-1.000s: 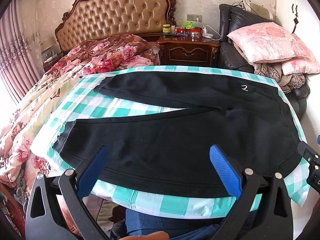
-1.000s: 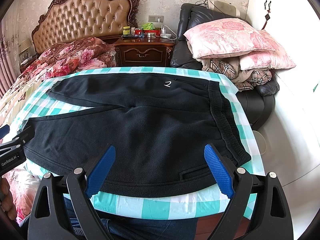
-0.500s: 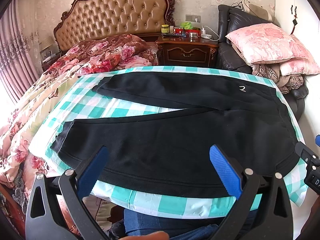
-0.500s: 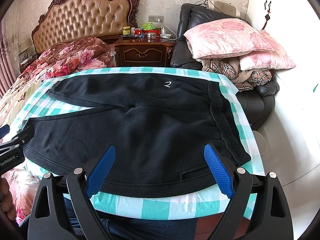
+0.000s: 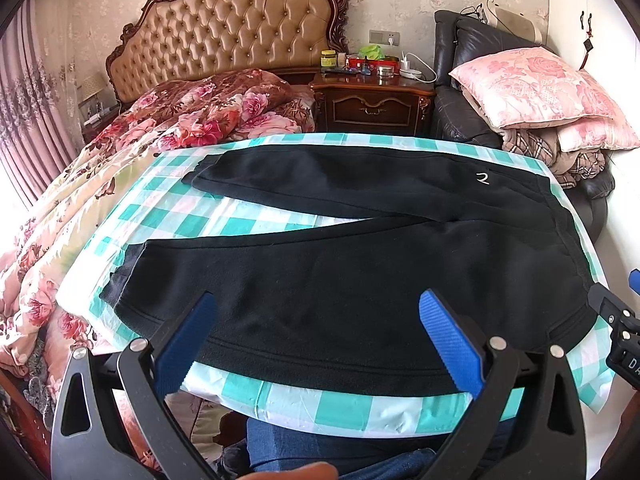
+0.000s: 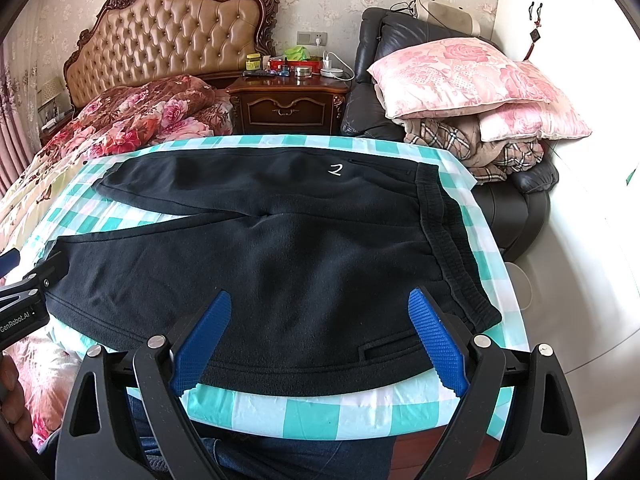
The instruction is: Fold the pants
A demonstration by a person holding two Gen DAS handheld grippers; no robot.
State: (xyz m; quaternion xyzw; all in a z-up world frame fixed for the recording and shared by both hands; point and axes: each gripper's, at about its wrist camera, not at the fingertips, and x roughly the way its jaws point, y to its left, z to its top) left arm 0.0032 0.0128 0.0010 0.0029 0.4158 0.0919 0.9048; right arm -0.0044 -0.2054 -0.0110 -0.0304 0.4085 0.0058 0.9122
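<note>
So both claws are spread wide, gripping nothing: left gripper (image 5: pixel 316 334) and right gripper (image 6: pixel 320 334) hover at the near edge of the black pants (image 5: pixel 360 280), lying flat, legs apart, on the checkered cloth (image 5: pixel 352 408).

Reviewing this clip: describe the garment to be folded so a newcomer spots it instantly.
Start at the green-and-white checked cloth covering the surface in front of the tufted headboard. Spread flat across it are the black fleece pants, legs splayed leftward, ribbed waistband at right. A white chalked "2" near the waist marks them out from the floral bedding beside.
</note>
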